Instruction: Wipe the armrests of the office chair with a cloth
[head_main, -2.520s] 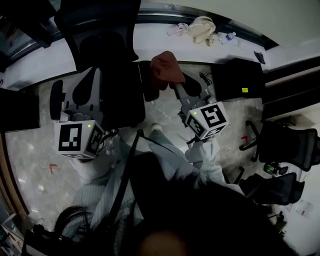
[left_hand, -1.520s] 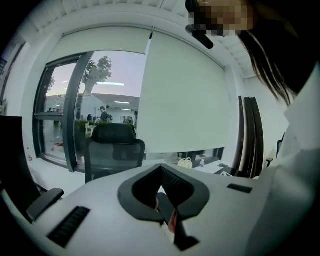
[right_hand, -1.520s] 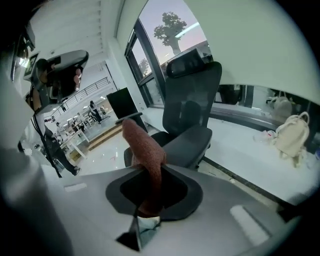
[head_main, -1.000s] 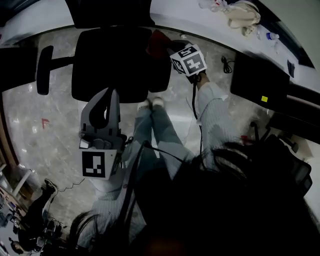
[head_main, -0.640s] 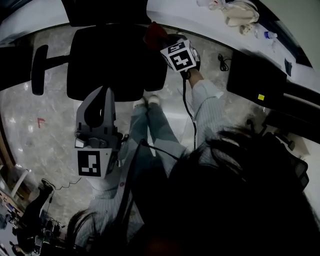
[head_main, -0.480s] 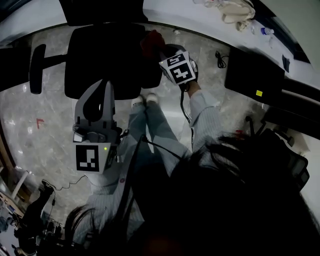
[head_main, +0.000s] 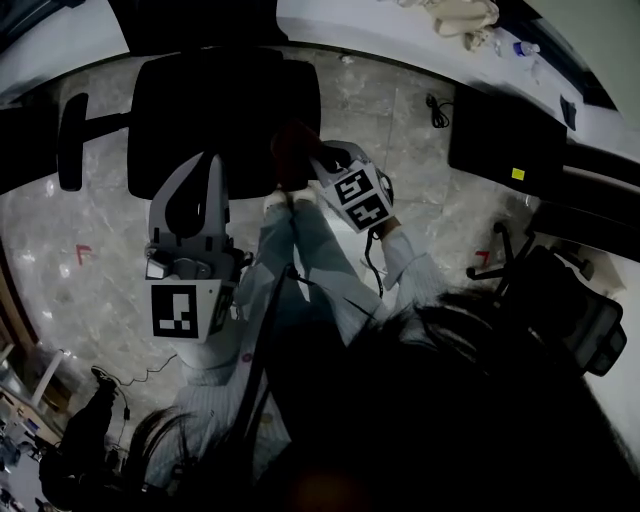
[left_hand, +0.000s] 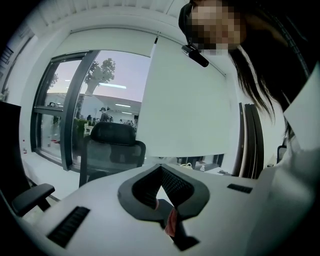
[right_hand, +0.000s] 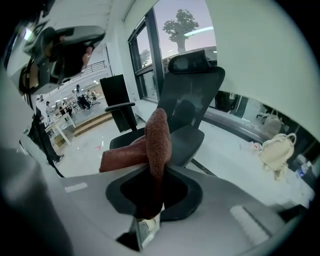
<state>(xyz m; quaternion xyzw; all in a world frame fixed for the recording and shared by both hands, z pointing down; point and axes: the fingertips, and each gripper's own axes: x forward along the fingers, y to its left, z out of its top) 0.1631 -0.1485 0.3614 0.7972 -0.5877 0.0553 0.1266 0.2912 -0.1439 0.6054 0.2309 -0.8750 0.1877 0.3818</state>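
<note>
- our right gripper (right_hand: 154, 172) is clamped on the reddish cloth (right_hand: 158, 135); it sticks up out of the jaws
- cloth's in the air by the office chair (head_main: 225, 105) seat's front corner, off the armrest (right_hand: 120, 106)
- left gripper (left_hand: 160, 172) is closed, nothing in it

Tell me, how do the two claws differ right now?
The right claw is clamped on a reddish-brown cloth, while the left claw is shut with nothing in it. In the head view, the right claw is by the right corner of the office chair seat, and the left claw is by the seat's near edge. Both have the same grey shape.
</note>
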